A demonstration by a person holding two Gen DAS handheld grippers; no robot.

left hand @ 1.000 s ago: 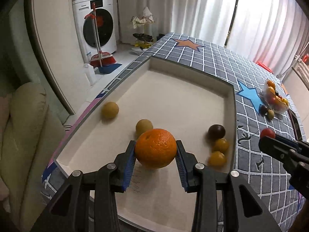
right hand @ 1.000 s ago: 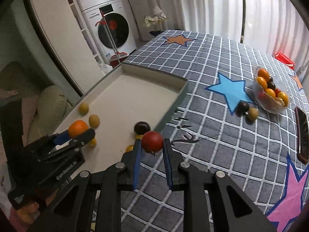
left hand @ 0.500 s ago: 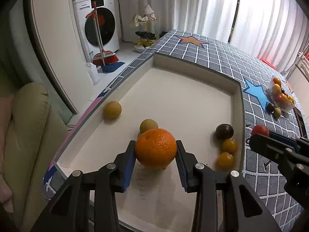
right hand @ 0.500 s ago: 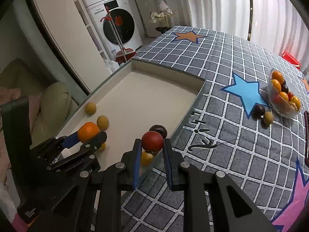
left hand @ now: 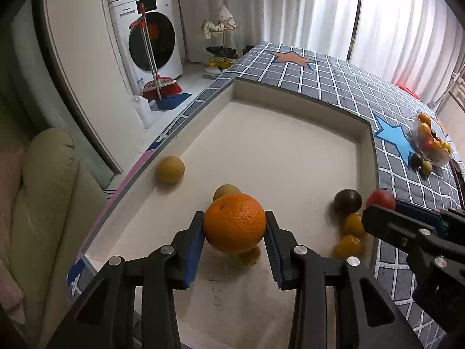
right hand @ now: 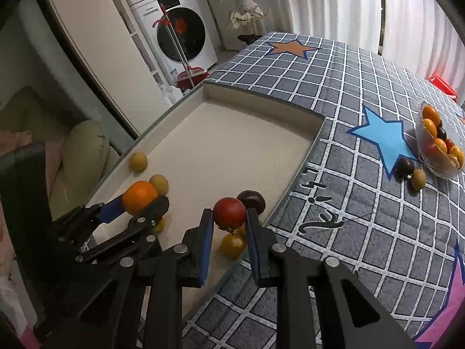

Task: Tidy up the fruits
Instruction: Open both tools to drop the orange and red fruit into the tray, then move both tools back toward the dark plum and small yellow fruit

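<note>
Left wrist view: the left gripper (left hand: 234, 231) is clamped on an orange (left hand: 234, 223), held above the near end of the cream tray (left hand: 290, 145). The step looks like delivery; next, lower it clear of the yellow fruit (left hand: 169, 169) at the tray's left wall and release.

Right wrist view: the right gripper (right hand: 229, 219) is clamped on a red tomato (right hand: 229, 211) over the tray's near right edge, above small orange fruits (right hand: 232, 242). Only here is the far-right glass bowl (right hand: 436, 142) clearly readable.

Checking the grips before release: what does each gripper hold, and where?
Left gripper clamps the orange across its sides. Right gripper pinches the red fruit at its sides.
</note>
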